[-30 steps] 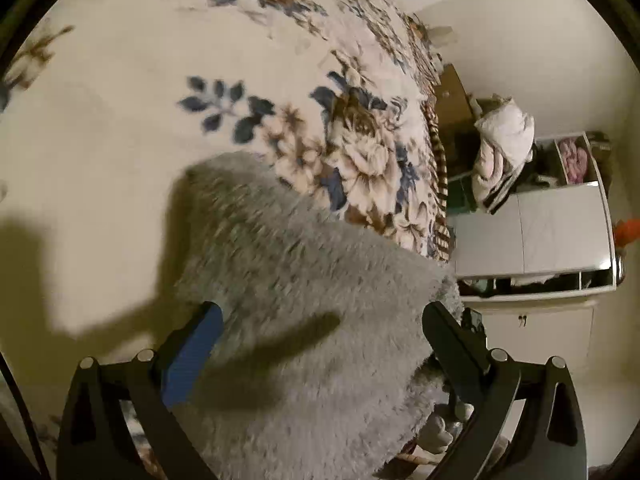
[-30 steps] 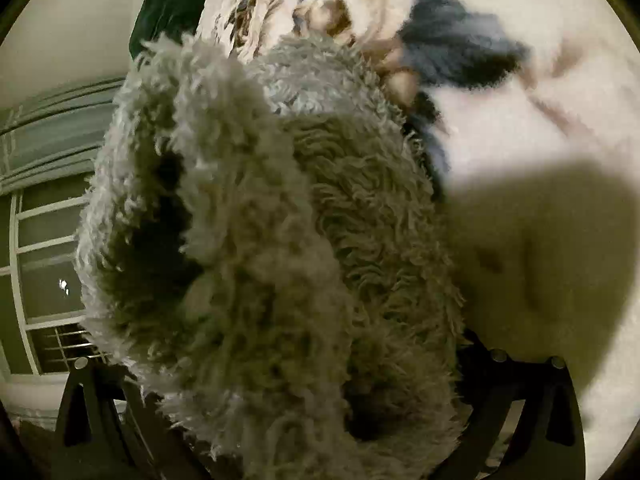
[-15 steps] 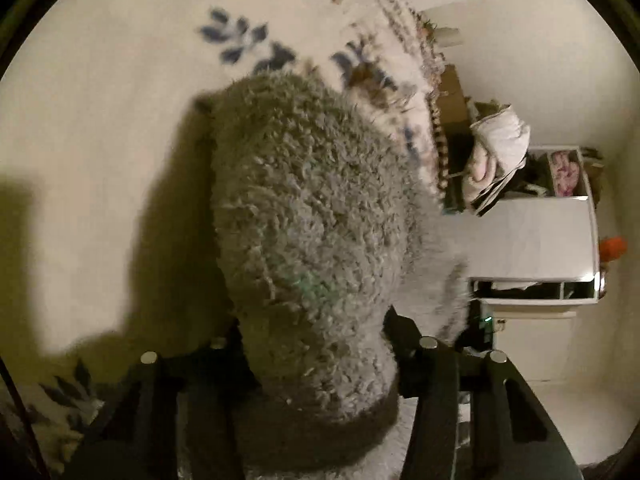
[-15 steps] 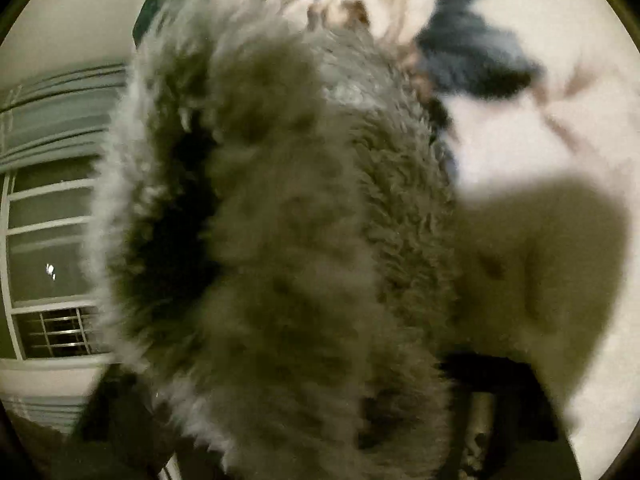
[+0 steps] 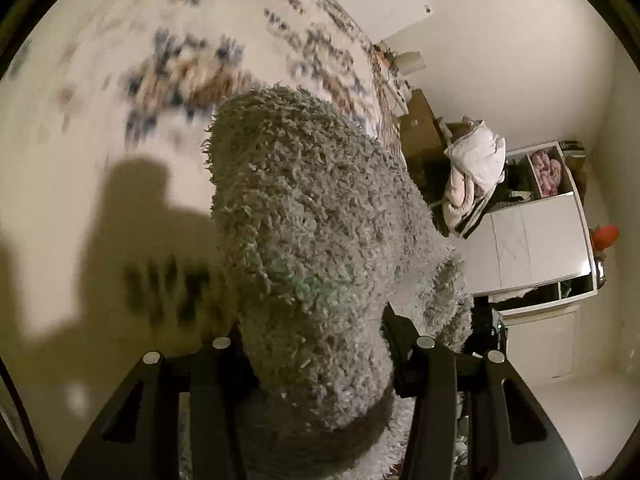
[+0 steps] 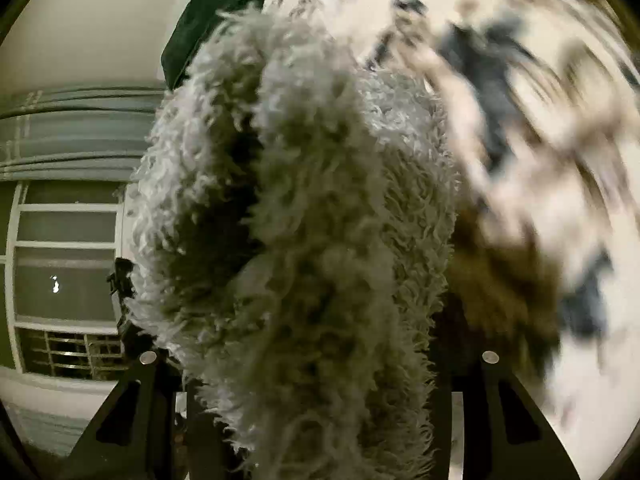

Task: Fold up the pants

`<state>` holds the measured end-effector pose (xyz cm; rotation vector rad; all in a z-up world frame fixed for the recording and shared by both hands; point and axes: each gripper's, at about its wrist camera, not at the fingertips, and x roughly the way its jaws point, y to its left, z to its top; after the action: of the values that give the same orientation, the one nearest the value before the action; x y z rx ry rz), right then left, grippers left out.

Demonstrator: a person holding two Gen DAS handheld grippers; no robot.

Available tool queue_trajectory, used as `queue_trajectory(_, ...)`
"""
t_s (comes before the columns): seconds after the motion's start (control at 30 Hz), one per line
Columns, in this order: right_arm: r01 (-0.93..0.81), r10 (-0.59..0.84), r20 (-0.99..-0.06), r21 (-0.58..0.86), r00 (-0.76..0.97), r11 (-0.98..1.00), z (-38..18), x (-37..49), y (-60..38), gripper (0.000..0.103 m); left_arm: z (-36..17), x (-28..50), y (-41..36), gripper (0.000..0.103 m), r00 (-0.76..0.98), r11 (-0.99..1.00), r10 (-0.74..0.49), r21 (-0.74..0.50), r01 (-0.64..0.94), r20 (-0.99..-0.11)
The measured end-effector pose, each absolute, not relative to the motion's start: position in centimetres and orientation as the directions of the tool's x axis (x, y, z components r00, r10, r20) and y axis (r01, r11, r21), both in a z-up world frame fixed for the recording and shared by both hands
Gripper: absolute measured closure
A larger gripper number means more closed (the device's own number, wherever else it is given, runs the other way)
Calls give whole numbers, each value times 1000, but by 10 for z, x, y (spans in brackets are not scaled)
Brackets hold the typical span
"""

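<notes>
The pants are grey and fluffy. In the left wrist view a thick bunch of them [image 5: 308, 240] fills the middle, and my left gripper [image 5: 316, 356] is shut on it above the floral bedspread [image 5: 80, 160]. In the right wrist view the pants [image 6: 320, 240] bulge out between the fingers, and my right gripper [image 6: 320, 380] is shut on them. The fingertips of both grippers are buried in the pile. The pants hang lifted off the bed.
The bedspread [image 6: 540, 140] is blurred with motion. Past the bed's edge stand a white cabinet [image 5: 532, 248] and a chair piled with bedding [image 5: 472, 168]. A window [image 6: 64, 256] and a dark green cloth [image 6: 208, 12] lie to the left in the right wrist view.
My left gripper went from open over the pants to shut on them. Both grippers have lifted and carried the pants across the bed.
</notes>
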<state>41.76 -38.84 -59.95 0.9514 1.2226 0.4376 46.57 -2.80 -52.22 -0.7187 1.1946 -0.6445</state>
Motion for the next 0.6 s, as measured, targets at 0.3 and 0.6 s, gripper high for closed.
queue_trajectory(0.3, 167, 716, -612, 787, 336, 594, -620, 587, -355, 54, -539, 621, -5, 59, 248, 681, -727, -718, 142, -641)
queue_trajectory(0.6, 255, 656, -726, 687, 206, 680, -667, 658, -347, 20, -593, 675, 2, 35, 164, 813, -581, -578, 68, -797)
